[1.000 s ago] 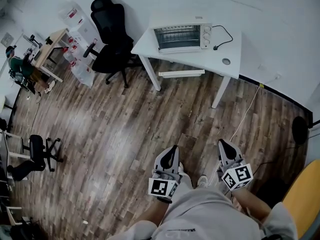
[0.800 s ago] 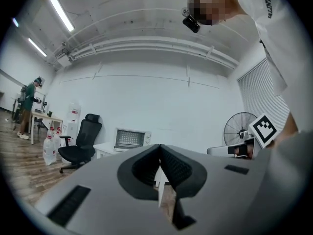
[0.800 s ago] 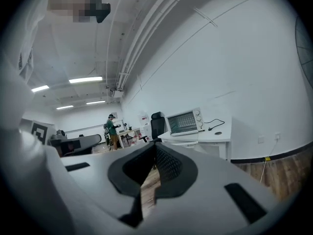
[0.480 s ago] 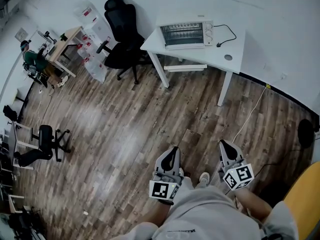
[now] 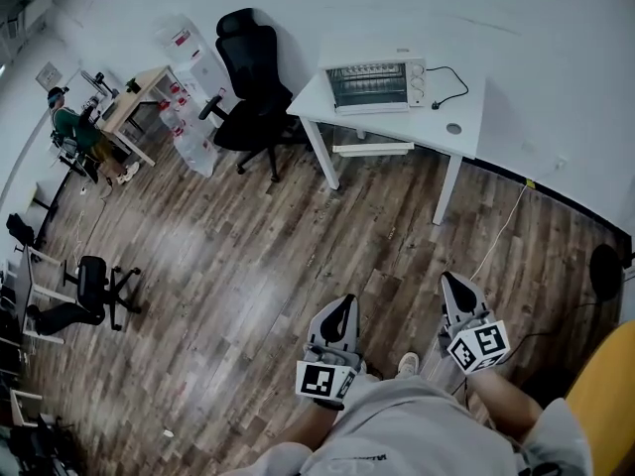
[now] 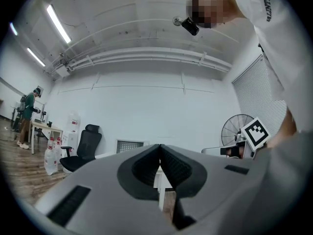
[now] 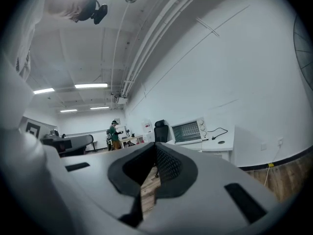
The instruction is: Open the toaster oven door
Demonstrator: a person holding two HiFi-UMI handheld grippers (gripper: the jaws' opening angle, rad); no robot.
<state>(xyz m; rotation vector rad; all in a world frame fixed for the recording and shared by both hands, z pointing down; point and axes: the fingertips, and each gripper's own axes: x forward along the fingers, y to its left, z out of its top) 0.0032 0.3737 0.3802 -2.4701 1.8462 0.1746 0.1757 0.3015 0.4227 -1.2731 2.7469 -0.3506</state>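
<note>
The white toaster oven (image 5: pixel 377 84) stands on a white table (image 5: pixel 466 117) against the far wall, its glass door closed. It also shows far off in the left gripper view as the toaster oven (image 6: pixel 129 146) and in the right gripper view as the toaster oven (image 7: pixel 190 130). My left gripper (image 5: pixel 344 300) and my right gripper (image 5: pixel 450 279) are held low in front of my legs, several steps short of the table. Both point toward the table. In each gripper view the jaws meet at the tips, left gripper (image 6: pixel 159 148) and right gripper (image 7: pixel 155 146), with nothing between them.
A black office chair (image 5: pixel 248 77) stands left of the table, beside water bottles (image 5: pixel 189 117). A person sits at a wooden desk (image 5: pixel 134 92) at far left. Another chair (image 5: pixel 84 286) stands on the wood floor. A cable (image 5: pixel 496 236) trails across the floor, near a fan base (image 5: pixel 600 266).
The head view has shifted, so the table and oven now sit a little further right and lower in the frame. Both grippers keep the same shut pose by my legs.
</note>
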